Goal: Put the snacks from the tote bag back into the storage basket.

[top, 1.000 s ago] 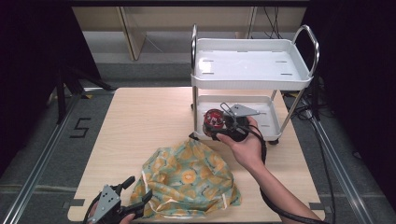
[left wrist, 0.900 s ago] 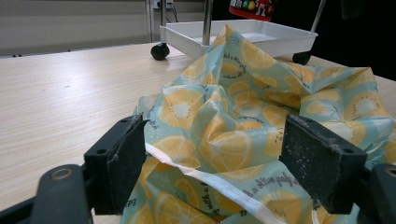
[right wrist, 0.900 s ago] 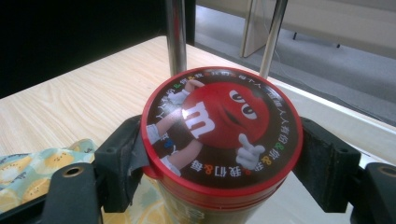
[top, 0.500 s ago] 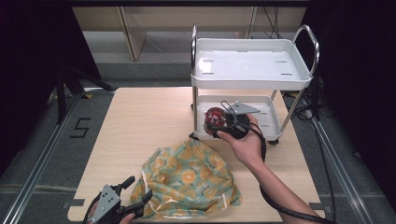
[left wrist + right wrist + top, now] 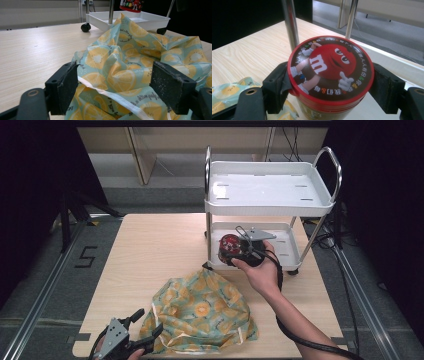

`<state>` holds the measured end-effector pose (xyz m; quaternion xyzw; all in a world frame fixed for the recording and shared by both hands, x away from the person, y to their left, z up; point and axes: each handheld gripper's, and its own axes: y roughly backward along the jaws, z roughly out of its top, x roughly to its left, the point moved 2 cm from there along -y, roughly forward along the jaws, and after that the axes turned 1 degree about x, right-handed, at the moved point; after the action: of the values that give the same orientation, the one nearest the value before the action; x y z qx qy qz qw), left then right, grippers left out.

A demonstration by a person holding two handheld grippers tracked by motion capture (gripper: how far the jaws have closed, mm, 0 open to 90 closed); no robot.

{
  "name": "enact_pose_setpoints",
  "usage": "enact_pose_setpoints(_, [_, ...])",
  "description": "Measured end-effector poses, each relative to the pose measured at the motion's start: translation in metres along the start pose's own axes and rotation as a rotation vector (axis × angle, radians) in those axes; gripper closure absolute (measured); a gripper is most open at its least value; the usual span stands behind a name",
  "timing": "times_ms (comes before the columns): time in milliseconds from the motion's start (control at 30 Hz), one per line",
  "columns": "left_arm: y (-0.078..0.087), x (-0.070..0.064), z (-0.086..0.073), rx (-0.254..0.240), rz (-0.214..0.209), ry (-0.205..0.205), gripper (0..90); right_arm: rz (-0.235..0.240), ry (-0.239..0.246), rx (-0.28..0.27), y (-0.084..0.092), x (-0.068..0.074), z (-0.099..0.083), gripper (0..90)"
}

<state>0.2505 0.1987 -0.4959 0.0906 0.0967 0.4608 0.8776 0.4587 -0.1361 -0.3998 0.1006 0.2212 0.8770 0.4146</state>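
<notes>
R gripper point(image 5: 239, 251) jaws clamped on candy tub point(image 5: 329, 75) at cart point(image 5: 270, 195) lower shelf, L gripper point(image 5: 142, 330) jaws wide round lemon-print bag point(image 5: 200, 312)

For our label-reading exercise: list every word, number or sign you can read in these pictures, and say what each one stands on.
"m" in white: on the red-rimmed lid of the candy jar held in the right claw.
"5": marked on the floor left of the table.
Ring of Chinese characters around the lid: too small for me to read reliably.
Script print on the lemon-patterned bag: too blurred to read.
</notes>
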Motion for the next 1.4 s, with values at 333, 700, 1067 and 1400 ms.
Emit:
enact_pose_setpoints(333, [0.001, 0.0, 0.0, 0.005, 0.004, 0.0, 21.6, 0.006, -0.031, 0.007, -0.006, 0.001, 0.002, 26.0])
enact_pose_setpoints(700, [0.001, 0.001, 0.0, -0.001, -0.003, -0.006, 21.6, -0.023, -0.011, 0.021, -0.019, -0.008, -0.003, 26.0])
enact_pose_setpoints(1067, [0.001, 0.001, 0.0, 0.007, 0.004, -0.006, 21.6, -0.046, -0.012, 0.037, -0.023, -0.012, -0.004, 26.0])
enact_pose_setpoints(1400, [0.001, 0.001, 0.0, 0.003, -0.002, -0.008, 21.6, -0.035, -0.009, 0.043, -0.029, -0.007, -0.003, 26.0])
